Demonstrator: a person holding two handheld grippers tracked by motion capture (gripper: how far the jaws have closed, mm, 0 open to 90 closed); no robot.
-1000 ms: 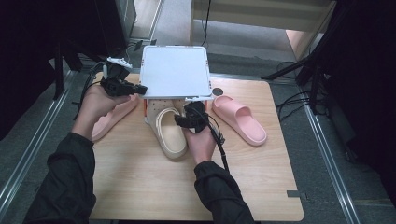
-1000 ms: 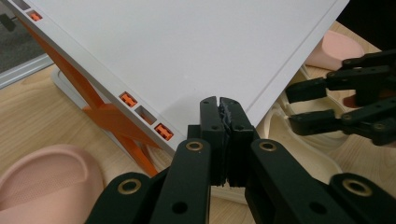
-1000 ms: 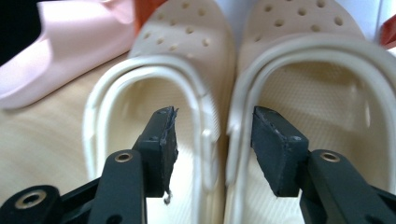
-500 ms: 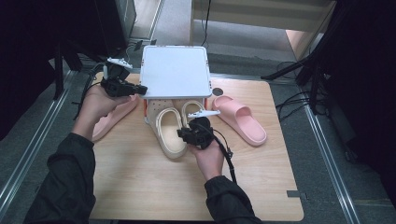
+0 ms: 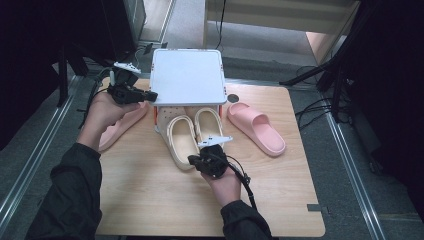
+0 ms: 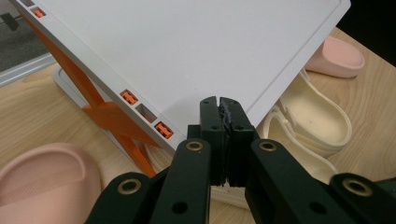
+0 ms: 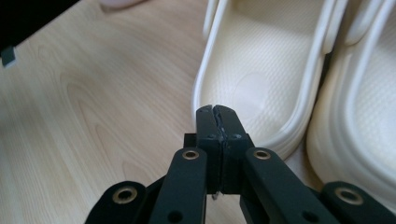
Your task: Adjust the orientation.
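Two cream clogs point(image 5: 182, 140) point(image 5: 209, 125) lie side by side, toes under a white rack shelf point(image 5: 187, 75) on orange supports point(image 6: 109, 116). My right gripper point(image 5: 194, 160) hovers at their heels. Its jaws have just been closing and now meet with nothing between them, the tips point(image 7: 216, 109) just short of one cream clog's heel rim point(image 7: 261, 79). My left gripper point(image 5: 152, 95) is shut and empty at the shelf's near-left corner; its tips point(image 6: 219, 100) lie against the white shelf point(image 6: 187, 42) edge.
One pink slide point(image 5: 120, 125) lies left of the rack under my left hand, and another pink slide point(image 5: 257, 127) lies to its right. The wooden table point(image 5: 150, 200) stretches toward the person. Cables and dark stands crowd the floor around it.
The right hand drew back from the rack toward the person, uncovering the right cream clog, and its jaws came together. The left hand stayed put.
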